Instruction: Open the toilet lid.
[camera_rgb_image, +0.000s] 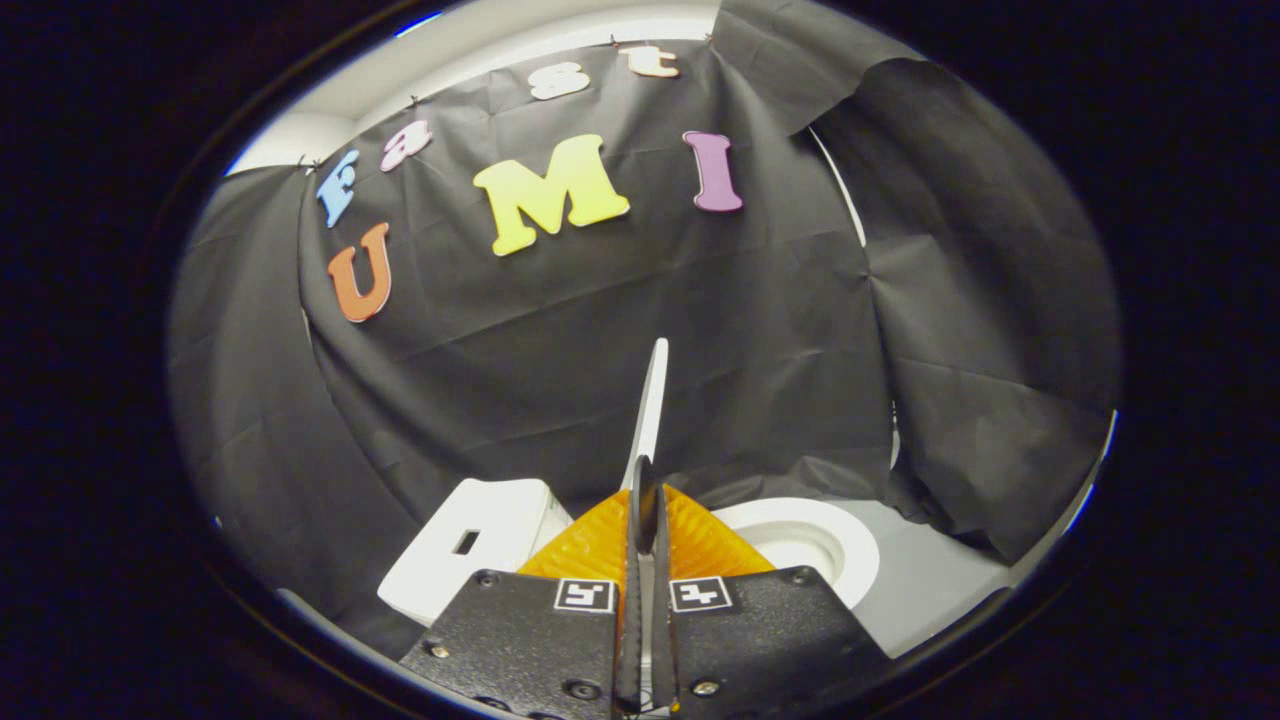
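Observation:
A small white toilet stands on the booth floor just beyond my fingers. Its lid (652, 400) is thin and white, seen edge-on, and rises steeply from between my fingers toward the black cloth wall. My gripper (647, 492) is shut on the lid's lower edge, with one finger on each face. To the right of the fingers lies the round white seat and open bowl (806, 542). To the left sits the boxy white tank (470, 545), with a small dark slot in its top. My fingers hide the hinge.
Black cloth (620, 330) hangs close behind the toilet and wraps around both sides. A strip of pale grey floor (930, 580) shows to the right of the bowl.

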